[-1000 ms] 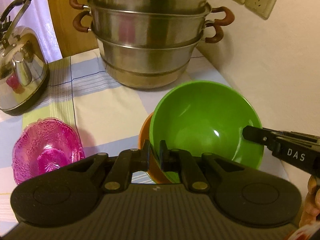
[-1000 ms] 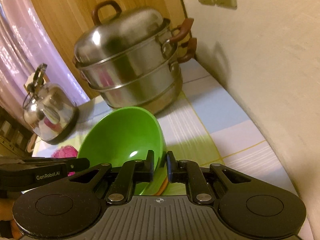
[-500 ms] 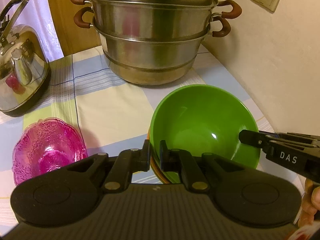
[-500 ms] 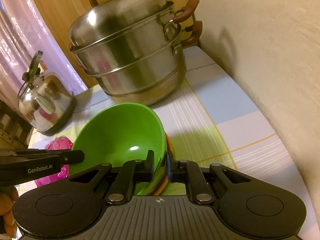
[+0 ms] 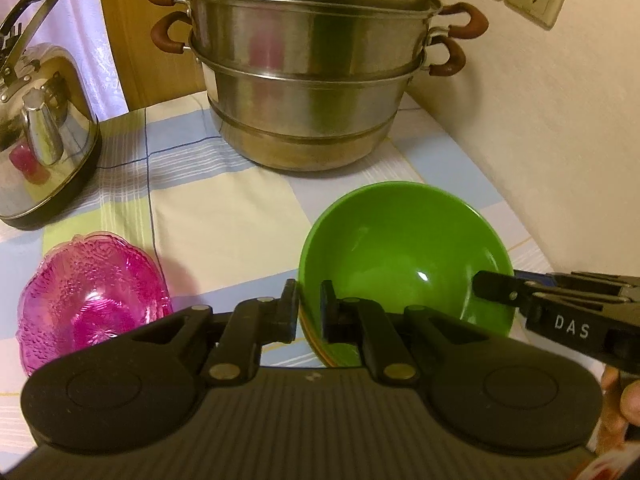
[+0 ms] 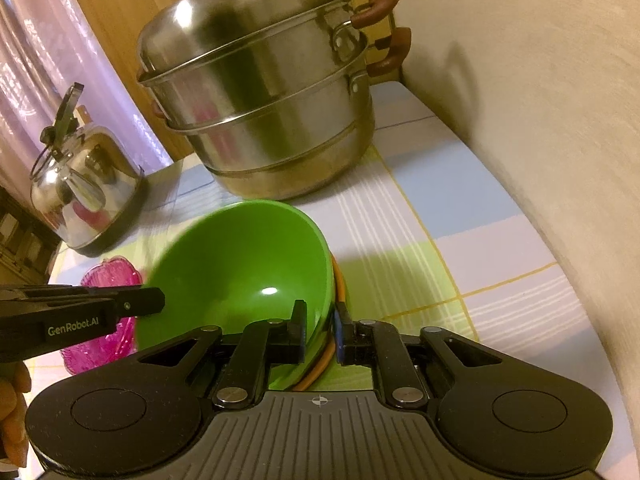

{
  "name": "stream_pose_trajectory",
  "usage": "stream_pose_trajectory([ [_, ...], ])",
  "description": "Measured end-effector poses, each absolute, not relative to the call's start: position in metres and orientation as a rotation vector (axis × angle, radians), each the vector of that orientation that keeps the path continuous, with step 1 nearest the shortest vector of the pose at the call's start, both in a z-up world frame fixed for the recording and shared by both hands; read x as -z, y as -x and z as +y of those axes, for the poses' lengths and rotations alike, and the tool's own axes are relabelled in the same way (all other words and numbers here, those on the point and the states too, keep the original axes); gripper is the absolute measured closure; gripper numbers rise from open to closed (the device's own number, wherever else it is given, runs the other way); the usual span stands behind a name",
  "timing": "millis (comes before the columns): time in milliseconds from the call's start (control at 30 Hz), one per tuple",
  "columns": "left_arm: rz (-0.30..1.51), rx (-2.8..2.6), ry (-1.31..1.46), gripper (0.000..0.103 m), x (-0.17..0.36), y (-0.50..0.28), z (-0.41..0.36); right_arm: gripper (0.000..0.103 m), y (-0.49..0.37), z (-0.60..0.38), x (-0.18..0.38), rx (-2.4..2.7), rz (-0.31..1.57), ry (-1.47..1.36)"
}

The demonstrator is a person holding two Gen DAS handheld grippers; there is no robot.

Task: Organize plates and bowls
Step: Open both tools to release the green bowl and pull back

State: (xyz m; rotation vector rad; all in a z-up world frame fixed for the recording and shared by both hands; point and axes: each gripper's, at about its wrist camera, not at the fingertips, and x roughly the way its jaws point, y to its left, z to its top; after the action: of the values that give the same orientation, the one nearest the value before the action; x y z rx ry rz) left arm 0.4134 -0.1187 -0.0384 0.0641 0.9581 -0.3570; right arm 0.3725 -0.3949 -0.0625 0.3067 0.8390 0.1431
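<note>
A green bowl (image 5: 404, 256) sits nested in an orange bowl (image 6: 338, 280) whose rim shows as a thin edge beneath it. My left gripper (image 5: 309, 312) is shut on the near left rim of the stacked bowls. My right gripper (image 6: 320, 332) is shut on the right rim of the same stack; it also shows in the left wrist view (image 5: 492, 286). The green bowl also shows in the right wrist view (image 6: 244, 268). A pink glass bowl (image 5: 88, 304) sits on the checked tablecloth (image 5: 224, 216) to the left of the stack, apart from both grippers.
A large steel steamer pot (image 5: 308, 76) with brown handles stands at the back. A steel kettle (image 5: 36, 136) stands at the back left. A beige wall (image 5: 560, 128) with sockets runs close along the right side of the table.
The stacked bowls have come down toward the tablecloth and level out; the orange bowl is now nearly hidden under the green one. Both grippers stay shut on the rims.
</note>
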Motion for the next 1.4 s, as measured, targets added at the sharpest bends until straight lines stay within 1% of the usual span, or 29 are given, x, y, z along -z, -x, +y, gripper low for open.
stream_pose_trajectory([
  [33,0.951,0.356,-0.053,0.091,0.037,-0.412,-0.117,0.075,-0.371,-0.395,0.062,-0.157,0.826,-0.31],
  [67,0.942,0.354,-0.041,0.088,0.035,-0.409,-0.116,0.056,-0.368,-0.395,0.06,-0.165,0.811,-0.309],
  [100,0.931,0.352,-0.031,0.083,0.032,-0.407,-0.114,0.042,-0.365,-0.395,0.057,-0.168,0.792,-0.307],
  [167,0.901,0.346,-0.01,0.076,0.024,-0.397,-0.11,0.041,-0.357,-0.397,0.051,-0.169,0.761,-0.308],
  [200,0.886,0.342,0.003,0.071,0.019,-0.391,-0.107,0.041,-0.352,-0.398,0.047,-0.168,0.755,-0.308],
  [233,0.872,0.34,0.019,0.063,0.014,-0.384,-0.104,0.041,-0.347,-0.4,0.044,-0.164,0.75,-0.313],
  [267,0.858,0.336,0.035,0.057,0.01,-0.375,-0.101,0.041,-0.341,-0.402,0.041,-0.162,0.745,-0.32],
  [333,0.833,0.324,0.053,0.038,0.003,-0.358,-0.097,0.04,-0.326,-0.405,0.035,-0.155,0.74,-0.329],
  [433,0.813,0.306,0.096,0.025,-0.003,-0.327,-0.088,0.038,-0.298,-0.406,0.029,-0.136,0.734,-0.32],
  [533,0.808,0.284,0.129,0.015,-0.005,-0.293,-0.081,0.035,-0.268,-0.406,0.025,-0.112,0.738,-0.299],
  [600,0.805,0.248,0.13,0.014,-0.006,-0.272,-0.078,0.034,-0.248,-0.405,0.023,-0.097,0.745,-0.279],
  [700,0.788,0.212,0.127,0.009,-0.009,-0.241,-0.075,0.034,-0.221,-0.402,0.02,-0.08,0.749,-0.254],
  [867,0.762,0.181,0.107,0.007,-0.016,-0.199,-0.073,0.032,-0.175,-0.399,0.014,-0.071,0.741,-0.255],
  [933,0.743,0.157,0.096,0.004,-0.021,-0.184,-0.072,0.031,-0.16,-0.397,0.013,-0.065,0.736,-0.245],
  [1033,0.719,0.142,0.084,0.004,-0.026,-0.165,-0.072,0.031,-0.142,-0.394,0.011,-0.063,0.729,-0.242],
  [1300,0.727,0.141,0.147,0.004,-0.031,-0.139,-0.066,0.03,-0.115,-0.389,0.006,-0.067,0.716,-0.255],
  [1400,0.722,0.177,0.164,0.007,-0.033,-0.135,-0.066,0.03,-0.111,-0.389,0.005,-0.07,0.715,-0.26],
])
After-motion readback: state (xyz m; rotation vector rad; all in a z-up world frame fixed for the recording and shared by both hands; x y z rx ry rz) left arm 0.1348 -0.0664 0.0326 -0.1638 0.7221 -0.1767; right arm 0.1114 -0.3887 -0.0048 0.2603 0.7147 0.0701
